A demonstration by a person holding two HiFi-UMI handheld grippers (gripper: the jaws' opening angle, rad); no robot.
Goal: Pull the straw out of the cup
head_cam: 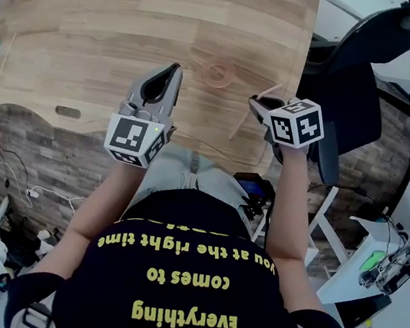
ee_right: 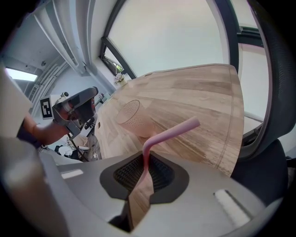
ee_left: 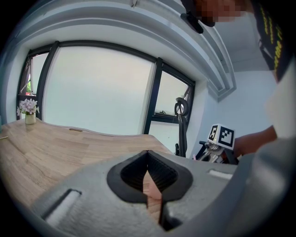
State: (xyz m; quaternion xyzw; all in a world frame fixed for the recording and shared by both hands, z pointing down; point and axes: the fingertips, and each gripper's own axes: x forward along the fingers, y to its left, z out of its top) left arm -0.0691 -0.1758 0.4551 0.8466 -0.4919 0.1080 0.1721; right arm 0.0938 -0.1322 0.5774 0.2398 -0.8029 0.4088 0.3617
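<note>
R gripper (ee_right: pixel 147 162) fingers (ee_right: pixel 132 173) clamp pink straw (ee_right: pixel 169 132), out of cup (ee_right: pixel 134 118); L gripper (ee_left: pixel 148 159) fingers (ee_left: pixel 134 175) closed, empty.

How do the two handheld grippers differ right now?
The right gripper is shut on a bent pink straw, which is out of the clear cup. The left gripper holds nothing, its jaws closed on each other. The left gripper points nearly level across the wooden table, while the right gripper tilts down toward it. Both are grey with black ribbed pads and carry a marker cube.
</note>
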